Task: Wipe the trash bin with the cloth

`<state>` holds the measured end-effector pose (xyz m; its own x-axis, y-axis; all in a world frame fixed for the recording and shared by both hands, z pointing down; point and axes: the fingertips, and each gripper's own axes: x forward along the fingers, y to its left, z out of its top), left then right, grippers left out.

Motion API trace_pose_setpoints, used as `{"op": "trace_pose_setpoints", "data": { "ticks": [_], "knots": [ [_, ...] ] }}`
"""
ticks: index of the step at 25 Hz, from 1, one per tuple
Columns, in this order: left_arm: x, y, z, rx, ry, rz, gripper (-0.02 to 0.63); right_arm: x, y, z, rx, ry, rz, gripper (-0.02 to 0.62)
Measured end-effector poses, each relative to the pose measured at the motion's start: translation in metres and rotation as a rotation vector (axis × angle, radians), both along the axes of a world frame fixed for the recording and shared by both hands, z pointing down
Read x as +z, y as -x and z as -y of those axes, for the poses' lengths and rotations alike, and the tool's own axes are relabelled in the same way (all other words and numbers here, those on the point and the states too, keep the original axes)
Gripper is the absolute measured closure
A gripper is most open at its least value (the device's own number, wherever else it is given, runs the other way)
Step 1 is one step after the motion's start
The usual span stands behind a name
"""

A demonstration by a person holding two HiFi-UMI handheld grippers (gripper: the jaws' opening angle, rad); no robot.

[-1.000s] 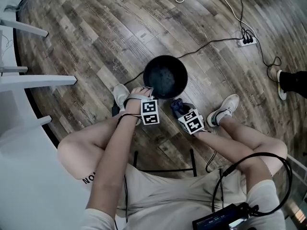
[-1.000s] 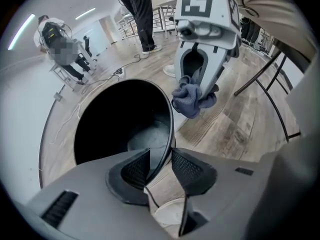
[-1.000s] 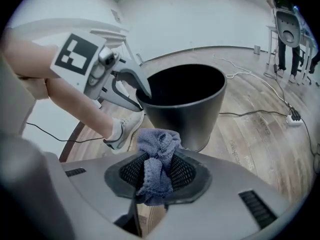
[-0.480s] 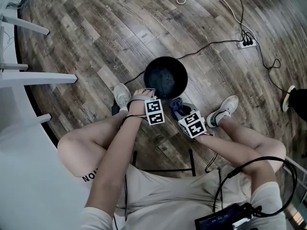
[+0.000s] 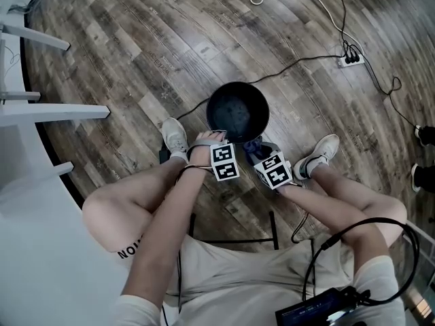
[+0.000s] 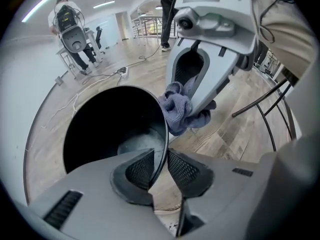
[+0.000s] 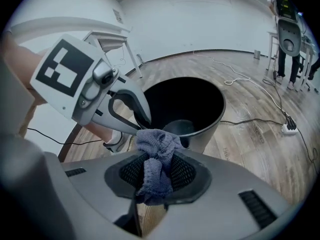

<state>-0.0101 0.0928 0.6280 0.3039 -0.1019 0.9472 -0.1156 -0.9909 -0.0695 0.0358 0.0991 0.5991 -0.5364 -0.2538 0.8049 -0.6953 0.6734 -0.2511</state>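
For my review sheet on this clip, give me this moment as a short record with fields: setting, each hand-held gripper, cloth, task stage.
setting: black trash bin upright on wood floor, between the feet of a seated person
left hand-held gripper: jaws have just been closing, bin rim pinched between them
right hand-held gripper: shut on cloth
cloth: bunched, beside the rim's outside; contact unclear
task stage: bin steadied, wiping likely about to begin

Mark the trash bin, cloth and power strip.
trash bin (image 7: 195, 96): right gripper view, dark inner wall.
cloth (image 7: 157, 140): right gripper view, bunched top.
power strip (image 5: 351, 59): head view, white body.
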Motion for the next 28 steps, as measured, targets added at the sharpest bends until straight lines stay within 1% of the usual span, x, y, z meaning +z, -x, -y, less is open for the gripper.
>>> {"op": "trace_pose_setpoints", "data": {
  "ticks": [4,8,18,24,28],
  "knots": [
    [-0.002,-0.004,0.0,0.037,-0.006,-0.035,0.523,0.02,-0.006,0.002,-0.021,-0.006,-0.037,0.492],
    [-0.004,-0.007,0.0,0.066,-0.017,-0.043,0.532,0.034,-0.007,0.003,-0.028,0.003,-0.054,0.492],
    [-0.006,-0.009,0.001,0.083,-0.025,-0.055,0.54,0.075,-0.011,0.006,-0.038,0.019,-0.112,0.492],
    [-0.007,-0.01,0.001,0.091,-0.022,-0.058,0.541,0.096,-0.012,0.008,-0.024,0.031,-0.125,0.492],
    [-0.008,-0.009,0.002,0.095,-0.003,-0.056,0.545,0.116,-0.011,0.011,-0.013,0.033,-0.123,0.492]
  ]
}}
